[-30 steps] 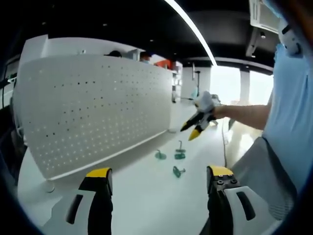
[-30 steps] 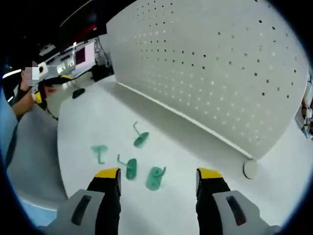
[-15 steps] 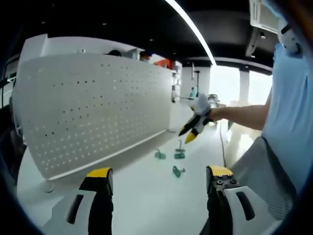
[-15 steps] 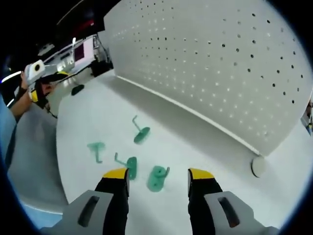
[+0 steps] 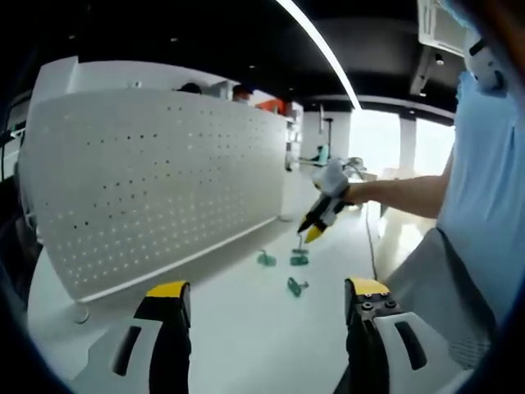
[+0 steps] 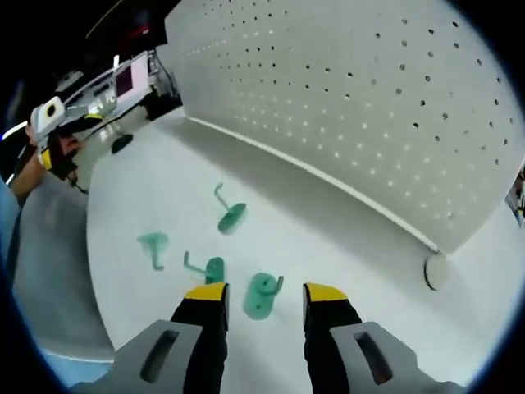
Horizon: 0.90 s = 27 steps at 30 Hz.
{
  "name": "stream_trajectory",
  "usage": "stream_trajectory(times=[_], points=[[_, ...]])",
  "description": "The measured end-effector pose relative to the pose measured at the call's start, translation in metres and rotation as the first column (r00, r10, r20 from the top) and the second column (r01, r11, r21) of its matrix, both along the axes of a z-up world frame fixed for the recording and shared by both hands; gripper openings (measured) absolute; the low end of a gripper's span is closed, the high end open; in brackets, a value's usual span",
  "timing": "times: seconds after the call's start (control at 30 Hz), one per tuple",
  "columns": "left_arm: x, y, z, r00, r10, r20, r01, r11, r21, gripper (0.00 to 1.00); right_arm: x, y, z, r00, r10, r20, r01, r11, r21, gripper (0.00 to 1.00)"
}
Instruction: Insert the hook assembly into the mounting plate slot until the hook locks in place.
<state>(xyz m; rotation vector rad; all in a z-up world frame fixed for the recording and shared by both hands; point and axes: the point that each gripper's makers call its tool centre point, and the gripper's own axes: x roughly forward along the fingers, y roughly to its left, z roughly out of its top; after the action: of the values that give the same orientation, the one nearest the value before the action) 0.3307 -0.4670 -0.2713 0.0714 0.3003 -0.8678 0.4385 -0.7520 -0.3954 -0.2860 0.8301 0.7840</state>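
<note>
Several green hooks lie on the white table. In the right gripper view one green hook (image 6: 261, 294) lies flat between my right gripper's (image 6: 264, 294) yellow fingertips, which stand open, narrowly, either side of it. Other hooks (image 6: 231, 215) (image 6: 152, 243) (image 6: 209, 268) lie just beyond. The white perforated mounting plate (image 6: 353, 107) stands upright behind them. In the left gripper view my left gripper (image 5: 268, 291) hangs wide open and empty above the table, the plate (image 5: 156, 180) to its left. The right gripper (image 5: 316, 228) points down at the hooks (image 5: 295, 286) (image 5: 299, 259).
A round white foot (image 6: 435, 270) holds up the plate's end. The table's edge (image 6: 98, 328) runs close on the left of the hooks. A person's arm (image 5: 402, 193) and light blue shirt (image 5: 484, 205) take up the right side. Desks with equipment stand beyond (image 6: 123, 82).
The right gripper has come down closer to the hooks. Its jaws have narrowed around the flat-lying green hook. The left gripper has kept still.
</note>
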Motion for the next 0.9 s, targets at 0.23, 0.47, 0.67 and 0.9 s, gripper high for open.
stream_trajectory(times=[0.23,0.47,0.67,0.9], points=[[0.000,0.000,-0.001,1.000,-0.003,-0.005,0.003,1.000,-0.001,0.78,-0.002,0.000,-0.003,1.000,-0.002,-0.012,0.002,1.000,-0.008,0.29],[0.000,0.000,-0.001,1.000,-0.007,-0.006,0.007,1.000,-0.001,0.77,-0.005,-0.001,-0.008,0.999,-0.005,-0.032,0.004,1.000,-0.015,0.25],[0.000,0.001,-0.003,1.000,-0.006,-0.010,0.006,1.000,0.002,0.77,-0.004,0.000,-0.013,0.999,-0.004,-0.048,0.003,1.000,-0.021,0.20],[-0.001,0.001,-0.003,1.000,-0.005,-0.011,0.005,1.000,0.002,0.77,0.000,0.001,-0.016,0.998,0.005,-0.061,-0.007,0.999,-0.038,0.17]])
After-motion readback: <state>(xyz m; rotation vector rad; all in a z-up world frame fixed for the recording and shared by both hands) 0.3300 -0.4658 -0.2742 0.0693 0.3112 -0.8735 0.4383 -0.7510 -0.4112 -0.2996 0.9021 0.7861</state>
